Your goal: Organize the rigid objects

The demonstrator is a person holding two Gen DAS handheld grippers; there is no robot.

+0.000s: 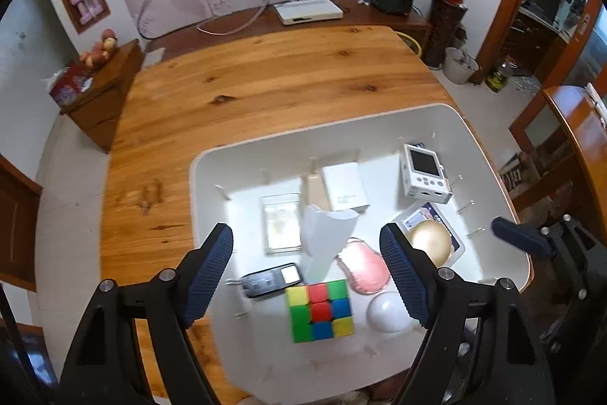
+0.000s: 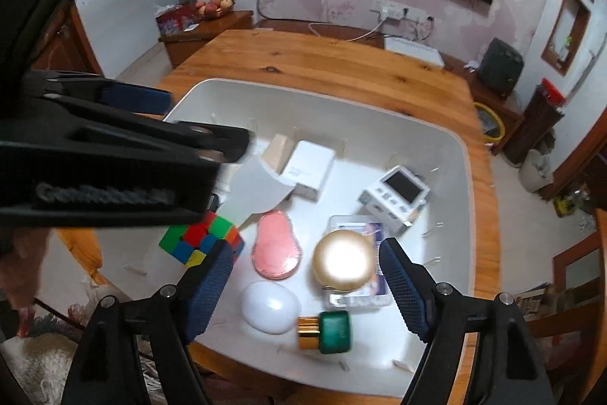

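Observation:
A white tray [image 1: 379, 131] on the wooden table holds a Rubik's cube [image 1: 320, 310], a pink mouse-shaped case [image 1: 362, 266], a white egg-shaped object [image 1: 387, 312], a gold dome lid [image 1: 430, 240], a black phone [image 1: 271, 279], a white gadget with a screen [image 1: 425, 173], white boxes [image 1: 343, 186] and a clear card case [image 1: 280, 222]. My left gripper [image 1: 307, 278] hovers open and empty over the tray. My right gripper [image 2: 307, 285] hovers open and empty over the gold lid [image 2: 343, 260], egg [image 2: 270, 306], pink case [image 2: 276, 245] and a green bottle with gold cap [image 2: 326, 331].
The wooden table [image 1: 246, 82] extends beyond the tray toward the wall. The left gripper's body [image 2: 114, 162] crosses the right wrist view at left, over the cube [image 2: 201, 240]. A low cabinet with fruit [image 1: 98, 90] stands at far left.

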